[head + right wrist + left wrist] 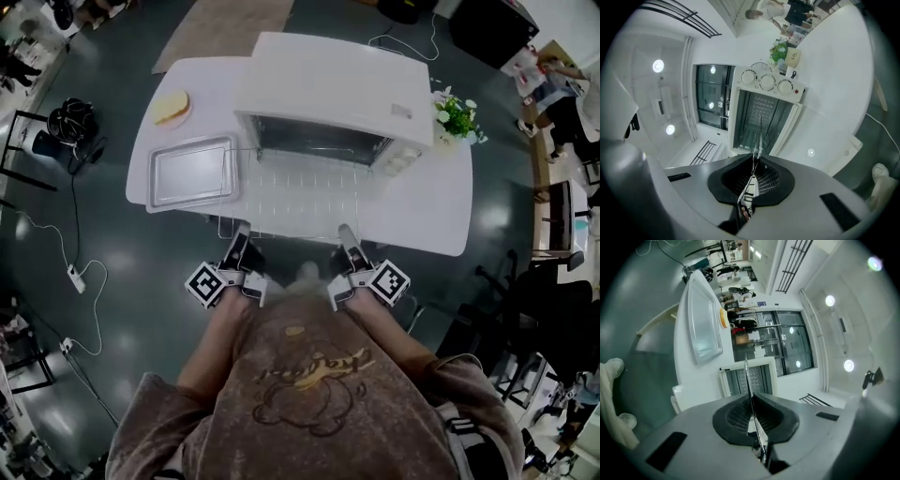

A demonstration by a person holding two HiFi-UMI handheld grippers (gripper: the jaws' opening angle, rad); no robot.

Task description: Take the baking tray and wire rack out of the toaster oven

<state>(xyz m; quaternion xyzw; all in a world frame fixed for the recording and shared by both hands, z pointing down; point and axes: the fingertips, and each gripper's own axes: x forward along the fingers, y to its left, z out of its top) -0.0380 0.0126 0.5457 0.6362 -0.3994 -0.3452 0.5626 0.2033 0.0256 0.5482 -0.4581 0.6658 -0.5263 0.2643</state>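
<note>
Tray [192, 172] is already out, flat on the worktop [441, 211] at 9 o'clock of the oven [328, 89] mouth. Rack [295, 192] is the step in hand. It is drawn out of the mouth toward 6 o'clock, with its near edge past the worktop's rim. Its far edge sits at or just inside the mouth; cannot tell whether it is off the rails. Left gripper [239, 242] takes the near-left corner and right gripper [347, 236] the near-right. Fingers [779, 422] on both are closed right down on the front wire, which runs edge-on between the pads in each gripper view. The pinch is on thin wire, so the rack can likely pivot in the grip. Best to pull straight toward 6 o'clock, both hands at the same pace and height, so the rack neither skews and jams nor lets its far end drop as it clears the mouth. Once free, carry it level. Setting-down room looks tight: tray at 9 o'clock, bread [172, 108] at 10, plant [457, 117] at 2. Bare worktop at 3 o'clock, or on top of the tray, seem the likeliest spots.
</note>
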